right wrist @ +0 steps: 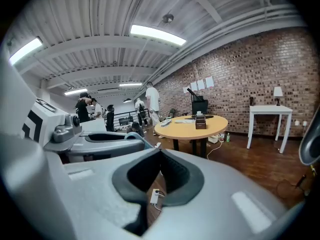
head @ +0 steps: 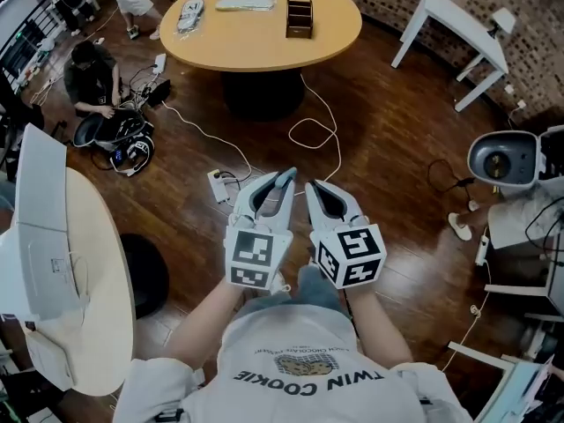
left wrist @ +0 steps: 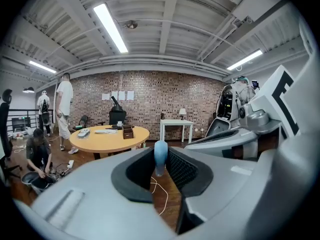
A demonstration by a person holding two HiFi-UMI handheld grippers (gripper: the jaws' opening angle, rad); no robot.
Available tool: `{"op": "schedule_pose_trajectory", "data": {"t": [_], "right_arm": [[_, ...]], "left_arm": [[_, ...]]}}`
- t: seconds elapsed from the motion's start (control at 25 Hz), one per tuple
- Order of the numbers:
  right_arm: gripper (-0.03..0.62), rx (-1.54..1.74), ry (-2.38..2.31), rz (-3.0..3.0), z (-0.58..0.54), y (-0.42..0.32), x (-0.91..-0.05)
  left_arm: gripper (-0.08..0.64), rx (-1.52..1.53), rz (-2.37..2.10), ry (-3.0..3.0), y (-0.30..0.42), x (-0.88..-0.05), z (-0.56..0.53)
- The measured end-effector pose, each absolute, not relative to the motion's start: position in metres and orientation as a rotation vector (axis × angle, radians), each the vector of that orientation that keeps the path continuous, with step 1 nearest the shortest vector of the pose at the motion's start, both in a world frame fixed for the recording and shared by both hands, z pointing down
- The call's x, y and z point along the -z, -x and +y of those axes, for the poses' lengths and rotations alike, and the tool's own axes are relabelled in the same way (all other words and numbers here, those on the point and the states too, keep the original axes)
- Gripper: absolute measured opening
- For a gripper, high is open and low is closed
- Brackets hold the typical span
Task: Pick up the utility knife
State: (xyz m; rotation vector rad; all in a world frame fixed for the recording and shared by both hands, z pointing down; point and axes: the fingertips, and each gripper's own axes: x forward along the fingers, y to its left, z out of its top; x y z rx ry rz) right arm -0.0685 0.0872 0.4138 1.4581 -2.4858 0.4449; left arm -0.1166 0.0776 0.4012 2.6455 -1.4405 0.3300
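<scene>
Left claw (head: 285, 179) clenched on a small blue piece (left wrist: 160, 158); right claw (head: 311, 187) pinched shut, empty.
Whether that piece was the utility knife was unclear, and none showed on the round table (head: 339, 33) ahead. It seemed best carried level, with a firm squeeze, toward the table's near edge.

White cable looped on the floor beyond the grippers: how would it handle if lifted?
The white cable lies in loose curves, so it likely droops limply. It looks thin, probably light. It runs toward the round table, so it may tug.
</scene>
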Motion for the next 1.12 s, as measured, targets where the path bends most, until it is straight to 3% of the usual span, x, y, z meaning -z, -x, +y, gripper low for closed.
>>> {"op": "schedule_pose_trajectory", "data": {"t": [1.12], "right_arm": [[0.000, -0.448, -1.477, -2.502, 0.119, 0.064, -0.412]], "left_arm": [[0.071, -0.359, -1.431, -2.665, 0.105, -0.404, 0.109]]}}
